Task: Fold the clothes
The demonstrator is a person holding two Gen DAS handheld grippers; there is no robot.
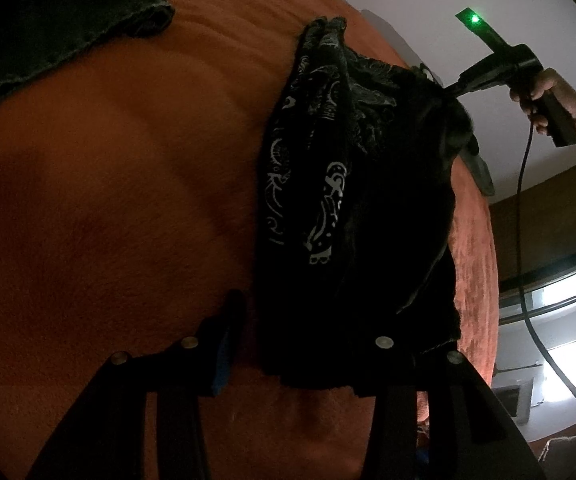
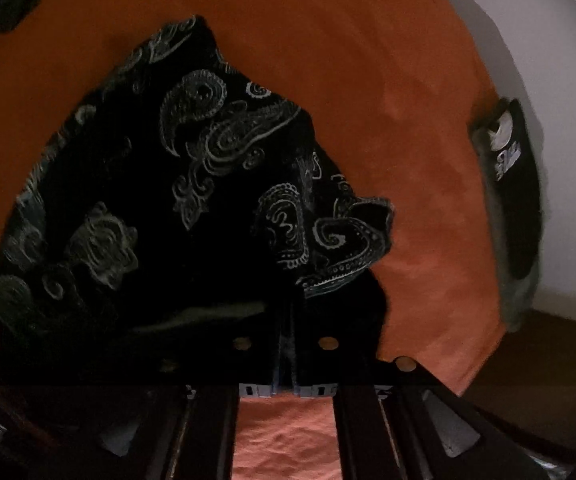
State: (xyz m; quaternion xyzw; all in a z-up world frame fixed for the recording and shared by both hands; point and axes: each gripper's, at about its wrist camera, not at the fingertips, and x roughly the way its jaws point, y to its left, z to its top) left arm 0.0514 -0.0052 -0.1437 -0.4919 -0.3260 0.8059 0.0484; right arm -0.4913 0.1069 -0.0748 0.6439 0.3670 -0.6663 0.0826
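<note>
Currently, right gripper (image 2: 285,344): jaws are clamping the black paisley garment (image 2: 191,208).
Left gripper (image 1: 308,344): jaws are standing apart around its hem, above the orange bed (image 1: 107,200).

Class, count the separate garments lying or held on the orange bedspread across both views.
3: paisley black garment held mid-bed, dark folded garment at far-left corner, grey-black garment at the right edge. More may be hidden.

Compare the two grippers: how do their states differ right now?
The right gripper is shut on the paisley garment, pinching an edge and lifting it off the orange blanket. The left gripper is open, its fingers spread at the garment's near hem, gripping nothing. Both are at the same garment.
</note>
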